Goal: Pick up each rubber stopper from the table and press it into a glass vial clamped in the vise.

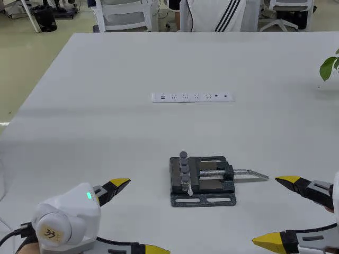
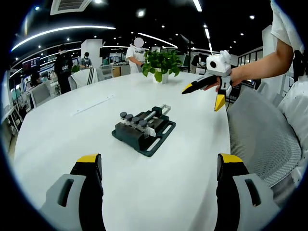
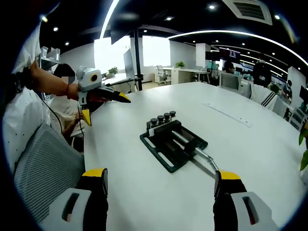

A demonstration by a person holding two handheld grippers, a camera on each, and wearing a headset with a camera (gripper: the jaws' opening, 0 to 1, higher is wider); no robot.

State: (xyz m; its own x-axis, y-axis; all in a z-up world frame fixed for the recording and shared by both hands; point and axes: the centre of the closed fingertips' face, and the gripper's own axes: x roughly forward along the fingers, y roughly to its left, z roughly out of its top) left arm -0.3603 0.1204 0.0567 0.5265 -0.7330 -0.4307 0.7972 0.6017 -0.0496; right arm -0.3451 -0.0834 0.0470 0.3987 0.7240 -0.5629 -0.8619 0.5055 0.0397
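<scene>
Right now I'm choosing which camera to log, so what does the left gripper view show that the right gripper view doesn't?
Left gripper view: the right gripper, jaws apart, and the whole potted plant. Right gripper view: the left gripper, jaws apart, and bright windows. Both: the vise with its row of dark-topped vials, the power strip, the white table.

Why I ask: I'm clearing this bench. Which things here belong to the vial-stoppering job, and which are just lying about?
Job in hand:
vise
four vials clamped in it, dark stoppers on top
left gripper and right gripper, both open

Lying about:
power strip
potted plant
chairs beyond the table
</scene>
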